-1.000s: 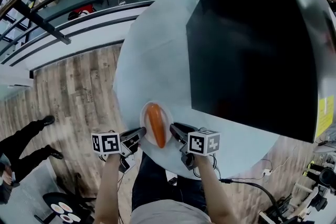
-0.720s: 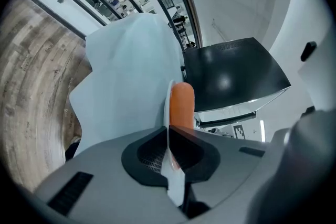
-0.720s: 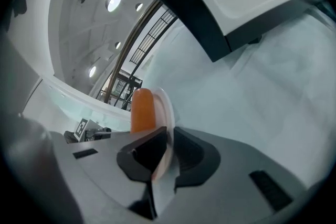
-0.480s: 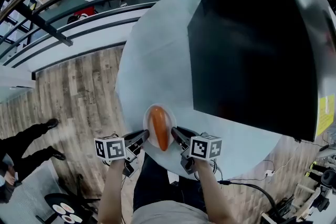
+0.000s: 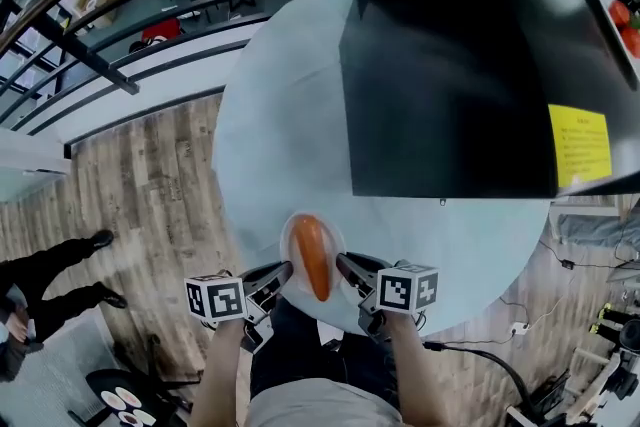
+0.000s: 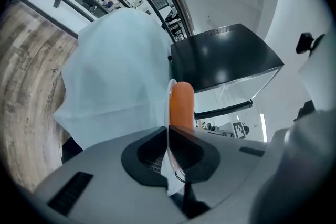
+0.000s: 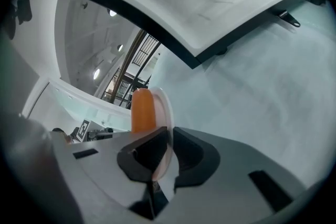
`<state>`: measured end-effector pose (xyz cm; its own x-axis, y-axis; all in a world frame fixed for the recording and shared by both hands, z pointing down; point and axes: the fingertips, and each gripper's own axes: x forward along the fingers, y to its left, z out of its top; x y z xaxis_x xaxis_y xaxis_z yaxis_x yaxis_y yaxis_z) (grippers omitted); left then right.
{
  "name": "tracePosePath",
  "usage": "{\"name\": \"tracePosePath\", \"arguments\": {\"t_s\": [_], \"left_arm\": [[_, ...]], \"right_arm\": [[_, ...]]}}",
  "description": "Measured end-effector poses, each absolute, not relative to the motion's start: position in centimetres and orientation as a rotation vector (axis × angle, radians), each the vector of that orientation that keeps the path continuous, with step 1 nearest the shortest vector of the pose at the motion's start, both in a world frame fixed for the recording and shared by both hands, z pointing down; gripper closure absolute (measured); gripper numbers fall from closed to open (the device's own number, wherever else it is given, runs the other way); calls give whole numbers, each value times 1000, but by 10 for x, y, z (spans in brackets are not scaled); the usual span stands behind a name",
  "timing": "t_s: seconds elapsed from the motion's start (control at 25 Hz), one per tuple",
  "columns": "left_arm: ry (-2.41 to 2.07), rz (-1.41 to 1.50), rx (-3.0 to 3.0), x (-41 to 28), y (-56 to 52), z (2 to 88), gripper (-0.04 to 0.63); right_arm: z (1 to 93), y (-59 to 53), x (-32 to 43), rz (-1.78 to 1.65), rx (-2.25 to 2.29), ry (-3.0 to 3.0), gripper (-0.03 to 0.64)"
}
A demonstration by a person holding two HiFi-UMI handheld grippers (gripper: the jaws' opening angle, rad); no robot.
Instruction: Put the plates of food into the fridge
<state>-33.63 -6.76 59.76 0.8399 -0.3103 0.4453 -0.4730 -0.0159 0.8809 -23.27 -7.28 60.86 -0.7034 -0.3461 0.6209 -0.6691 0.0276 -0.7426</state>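
While left gripper (image 5: 283, 271) and right gripper (image 5: 345, 263) each pinch the plate (image 5: 291, 237) rim | orange food (image 5: 312, 257) points ahead | fridge (image 5: 450, 65) sits ahead, nearer right gripper.

A round table (image 5: 280, 145) draped in a pale blue-white cloth (image 6: 115, 71) stands on a wood-plank floor (image 5: 130, 185), and the cloth hangs down over the table's edge. A large black fridge (image 5: 450, 65) sits directly on the cloth, covering the table's far right part. It has a yellow label (image 5: 578, 145) on the side that faces the person.
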Motion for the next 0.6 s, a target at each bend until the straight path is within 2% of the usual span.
{"name": "tracePosePath", "arguments": {"t_s": [0.24, 0.6], "left_arm": [[-638, 137, 1613, -296, -41, 587, 575], [-696, 29, 1581, -183, -2, 578, 575]], "right_arm": [[597, -45, -192, 1775, 1023, -2058, 575], [582, -15, -81, 1720, 915, -2119, 580]]}}
